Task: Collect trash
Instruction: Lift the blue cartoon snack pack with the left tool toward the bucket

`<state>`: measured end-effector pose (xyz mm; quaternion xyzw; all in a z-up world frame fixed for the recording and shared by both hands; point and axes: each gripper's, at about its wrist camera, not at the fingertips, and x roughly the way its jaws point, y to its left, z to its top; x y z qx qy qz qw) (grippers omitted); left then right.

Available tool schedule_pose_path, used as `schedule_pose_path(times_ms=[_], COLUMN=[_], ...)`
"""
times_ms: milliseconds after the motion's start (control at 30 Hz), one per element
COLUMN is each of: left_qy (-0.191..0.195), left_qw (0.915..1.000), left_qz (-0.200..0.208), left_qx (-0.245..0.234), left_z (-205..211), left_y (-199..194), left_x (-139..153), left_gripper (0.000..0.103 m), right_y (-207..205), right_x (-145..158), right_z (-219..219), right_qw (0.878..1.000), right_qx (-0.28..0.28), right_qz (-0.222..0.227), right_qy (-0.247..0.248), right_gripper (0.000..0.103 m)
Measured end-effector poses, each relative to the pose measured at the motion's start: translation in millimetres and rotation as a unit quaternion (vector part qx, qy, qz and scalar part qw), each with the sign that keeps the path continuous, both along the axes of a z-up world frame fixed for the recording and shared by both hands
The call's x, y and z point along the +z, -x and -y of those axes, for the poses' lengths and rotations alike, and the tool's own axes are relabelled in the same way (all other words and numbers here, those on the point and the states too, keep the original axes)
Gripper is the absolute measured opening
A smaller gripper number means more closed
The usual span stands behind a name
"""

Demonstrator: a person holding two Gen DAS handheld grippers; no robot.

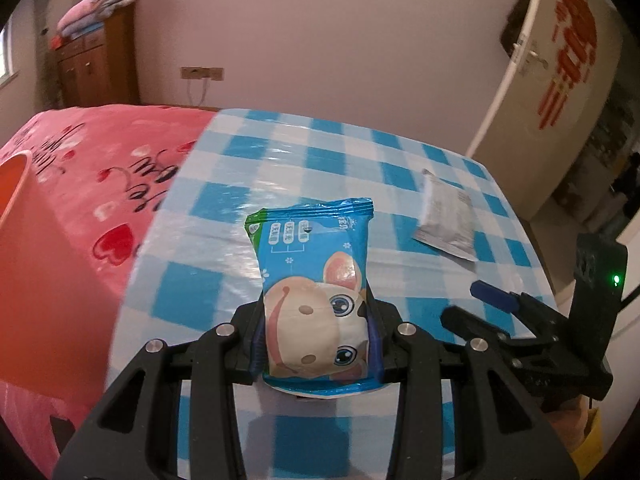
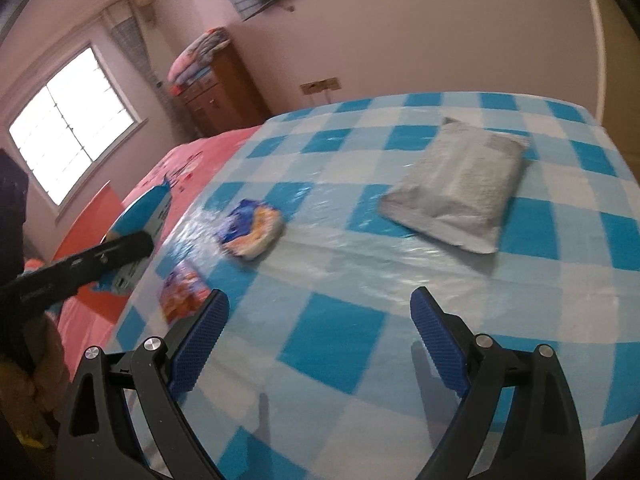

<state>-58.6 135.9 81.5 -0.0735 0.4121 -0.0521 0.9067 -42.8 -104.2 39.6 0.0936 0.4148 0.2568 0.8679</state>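
Blue-and-white checked plastic covers the table (image 2: 400, 280), the biggest surface in both views, with a pink bedspread (image 1: 100, 168) butting against its far-left edge and an orange bin (image 1: 24, 240) standing beside that, its open rim just showing at the left of the left wrist view. Next in size is the grey pouch (image 2: 460, 184), lying flat and well apart from the other litter, toward the table's far right. Smaller are two crumpled wrappers near the left edge: a blue-and-yellow wrapper (image 2: 252, 232) and, closer to the camera, a red-and-orange wrapper (image 2: 182, 292). The blue snack packet (image 1: 316, 280), printed with a cartoon animal, is clear of the table, pinched across its lower half by the left gripper (image 1: 316, 340), whose pads have narrowed onto its sides so that it stands upright between them. The right gripper (image 2: 320, 340) is spread wide with nothing between its fingers, hovering low over the cloth just beside the red-and-orange wrapper. The step in hand looks to be carrying the packet over to the bin. To do it well, the left grip should stay firm, since the slick film could slide out if the packet tilts, and the pads should part only once the packet is squarely above the bin's mouth, not over the bedspread. The right gripper, meanwhile, is well placed to come down on the nearest wrapper, pressing lightly so the thin film bunches between the pads without skating across the glossy cloth.
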Motion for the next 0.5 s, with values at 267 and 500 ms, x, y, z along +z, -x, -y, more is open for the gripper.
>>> schedule_pose_path(times_ms=[267,500], left_qy=[0.007,0.014], left_qw=[0.9997,0.9994], left_qz=[0.005,0.007], left_qx=[0.025,0.029], left_z=[-32.8,-46.4], left_y=[13.7,21.9], left_x=[1.4,0.2], left_gripper=[0.04,0.04], right_y=[9.0,15.8], right_x=[4.1,6.6], right_z=[-47.9,-94.2], right_qw=[0.998,0.992], right_qx=[0.059,0.12], right_qz=[0.008,0.019], right_qy=[0.014,0.031], right_gripper=[0.091,0.091])
